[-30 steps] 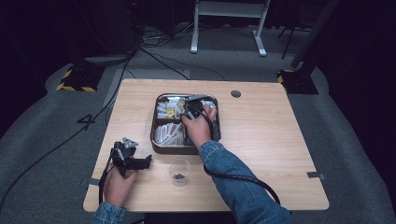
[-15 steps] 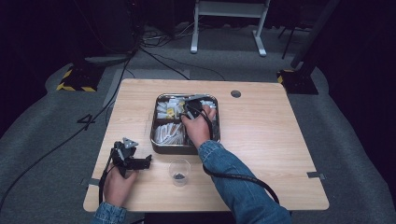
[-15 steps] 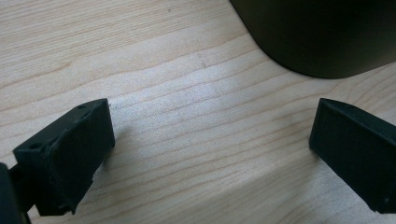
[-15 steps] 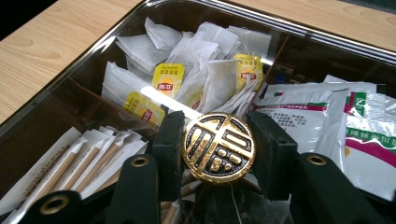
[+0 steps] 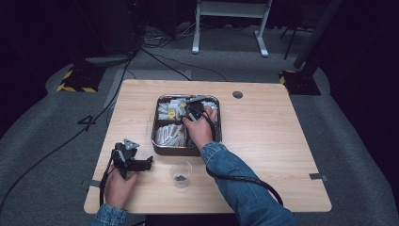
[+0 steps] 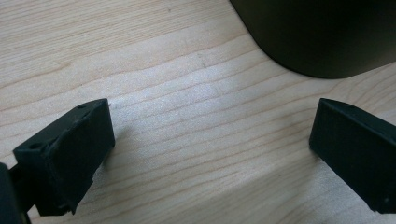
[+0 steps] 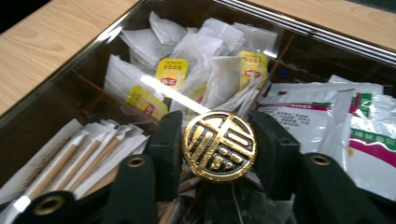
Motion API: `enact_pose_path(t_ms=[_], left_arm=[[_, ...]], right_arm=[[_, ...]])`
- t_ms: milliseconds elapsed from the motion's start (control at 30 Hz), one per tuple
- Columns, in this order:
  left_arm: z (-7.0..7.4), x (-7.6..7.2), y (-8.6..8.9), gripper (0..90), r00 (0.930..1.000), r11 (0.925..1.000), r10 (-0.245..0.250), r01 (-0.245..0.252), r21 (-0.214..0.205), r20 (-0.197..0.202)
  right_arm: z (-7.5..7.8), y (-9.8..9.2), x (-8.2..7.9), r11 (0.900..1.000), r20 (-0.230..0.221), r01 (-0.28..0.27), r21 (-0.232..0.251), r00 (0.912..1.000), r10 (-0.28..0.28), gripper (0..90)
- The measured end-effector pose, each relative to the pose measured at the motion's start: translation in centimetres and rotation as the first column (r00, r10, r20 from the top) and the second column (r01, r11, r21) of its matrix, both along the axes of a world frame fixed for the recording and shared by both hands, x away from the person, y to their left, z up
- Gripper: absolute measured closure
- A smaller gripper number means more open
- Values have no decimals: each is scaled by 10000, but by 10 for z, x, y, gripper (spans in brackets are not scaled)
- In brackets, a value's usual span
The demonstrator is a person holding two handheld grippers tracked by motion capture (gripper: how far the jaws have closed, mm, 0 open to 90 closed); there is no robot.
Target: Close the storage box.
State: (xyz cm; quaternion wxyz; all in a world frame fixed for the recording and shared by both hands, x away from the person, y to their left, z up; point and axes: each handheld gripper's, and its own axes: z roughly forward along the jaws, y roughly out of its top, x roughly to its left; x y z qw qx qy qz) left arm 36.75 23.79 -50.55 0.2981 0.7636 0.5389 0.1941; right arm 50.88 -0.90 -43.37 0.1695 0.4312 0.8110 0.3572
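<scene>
A steel tray point(image 5: 158, 141) with compartments stands mid-table. My right gripper point(image 5: 192, 109) reaches into its far part. In the right gripper view a round gold knob point(image 7: 219, 145) sits between the jaws of my right gripper point(image 7: 219, 135). The jaws have just been opening, but both pads still lie against the knob's rim. The knob seems to belong to a clear lid over the tray. Under it lie yellow-tagged tea bags point(image 7: 170, 74), paper-wrapped sticks point(image 7: 79, 154) and white sachets point(image 7: 327, 116). My left gripper point(image 5: 147, 162) rests on the table at the front left, open, with nothing in it point(image 6: 210, 154).
A small clear cup point(image 5: 181, 173) with something dark in its bottom stands near the front edge, between the two hands. A dark rounded wall point(image 6: 322, 37) lies just beyond the left jaws. A round grommet point(image 5: 237, 94) is set in the tabletop behind the tray.
</scene>
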Motion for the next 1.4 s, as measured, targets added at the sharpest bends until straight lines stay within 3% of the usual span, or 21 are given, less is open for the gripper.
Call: enact_pose_path(t_ms=[300, 567, 800, 1133, 1400], left_arm=[[0, 0, 0, 4, 10000, 10000, -36, 36, 15, -19], [0, 0, 0, 4, 10000, 10000, -18, 18, 3, -11], [0, 0, 0, 4, 10000, 10000, -23, 23, -19, 2], [0, 0, 0, 4, 10000, 10000, -22, 22, -2, 3], [0, 0, 0, 4, 10000, 10000, -22, 22, -4, 5]], right_arm=[[20, -11, -6, 9993, 575, -338, 180, 9978, 327, 430], [36, -33, -11, 9985, 666, -517, 206, 9965, 502, 404], [48, -60, -19, 9980, 671, -493, 395, 9967, 466, 396], [71, -109, -37, 9949, 1069, -731, 699, 9921, 654, 384], [77, -150, -51, 9933, 1236, -907, 722, 9890, 814, 377]])
